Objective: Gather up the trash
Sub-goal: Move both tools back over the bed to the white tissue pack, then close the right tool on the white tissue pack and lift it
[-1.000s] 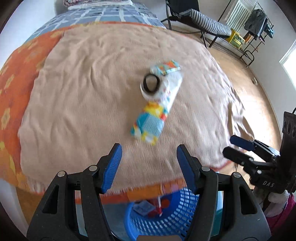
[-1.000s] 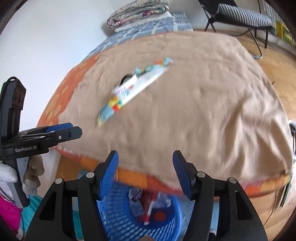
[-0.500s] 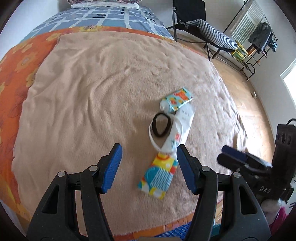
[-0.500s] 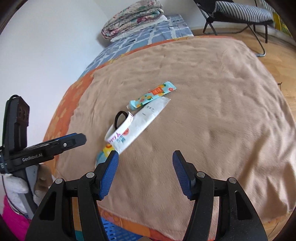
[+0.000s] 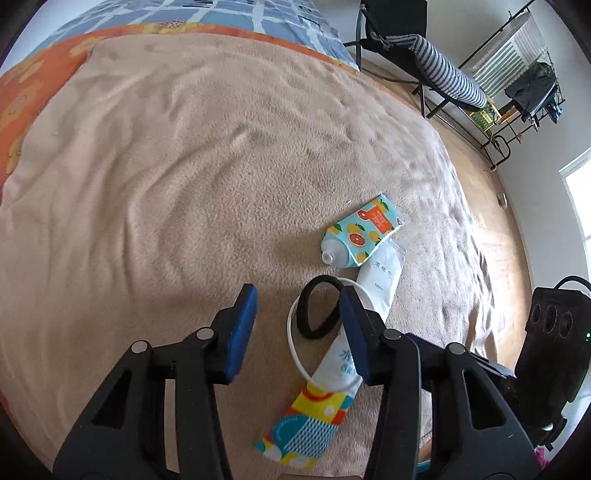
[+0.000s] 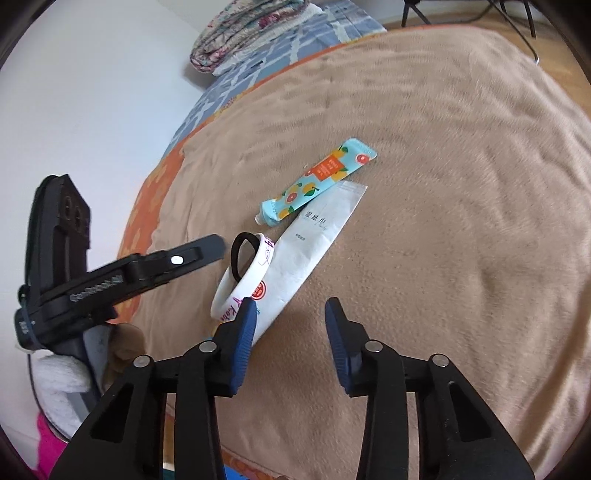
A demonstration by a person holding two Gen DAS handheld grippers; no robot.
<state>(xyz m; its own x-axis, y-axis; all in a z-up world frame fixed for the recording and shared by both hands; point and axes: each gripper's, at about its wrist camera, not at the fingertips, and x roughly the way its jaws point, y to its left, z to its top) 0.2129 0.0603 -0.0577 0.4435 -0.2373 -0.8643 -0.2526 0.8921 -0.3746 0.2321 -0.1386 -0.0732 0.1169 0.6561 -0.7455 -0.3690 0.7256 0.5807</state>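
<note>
Trash lies on a tan blanket: a teal fruit-print tube, a long white wet-wipe packet with a colourful end, a white band and a black hair tie. My left gripper is open just above the hair tie and band, holding nothing; it also shows in the right wrist view. My right gripper is open and empty, its left finger over the packet's near end.
The blanket covers a bed with an orange and blue sheet. A folded quilt lies at the head. A black chair with a striped cushion and a clothes rack stand on the wooden floor to the right.
Both grippers moved forward from above the blue basket at the bed's edge to right over the trash pile. The basket dropped out of view. Both stayed open.
</note>
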